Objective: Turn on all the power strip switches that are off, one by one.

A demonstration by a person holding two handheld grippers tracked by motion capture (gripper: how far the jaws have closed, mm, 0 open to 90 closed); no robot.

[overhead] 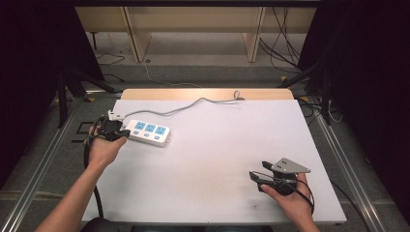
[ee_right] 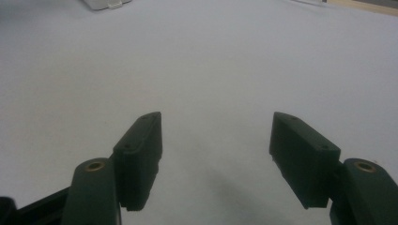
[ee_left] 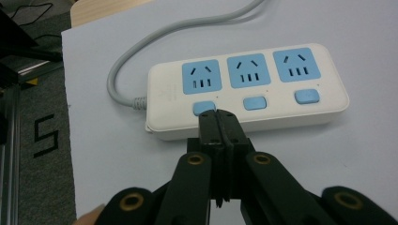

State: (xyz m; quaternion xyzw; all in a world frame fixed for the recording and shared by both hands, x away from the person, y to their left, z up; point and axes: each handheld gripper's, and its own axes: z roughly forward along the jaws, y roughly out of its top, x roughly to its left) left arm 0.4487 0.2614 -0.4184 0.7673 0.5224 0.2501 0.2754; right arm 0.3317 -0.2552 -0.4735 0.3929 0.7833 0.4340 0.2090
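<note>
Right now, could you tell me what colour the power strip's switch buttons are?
Light blue, on the white power strip; clearest in the left gripper view.

Bare forearms, black claws (ee_left: pixel 219 117) with brass rivets, grey plate

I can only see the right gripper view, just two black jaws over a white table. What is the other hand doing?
Observer: The left gripper is shut, its tips right at the power strip.
Operator: What part of it?
Observer: The tips sit at the blue switch nearest the cord. Whether they press it, I cannot tell.
Operator: How many switches are there?
Observer: Three blue switches, each under a blue socket.
Operator: Is my gripper close to it?
Observer: No. In the high view the right gripper sits open near the table's near right corner, far from the strip.
</note>
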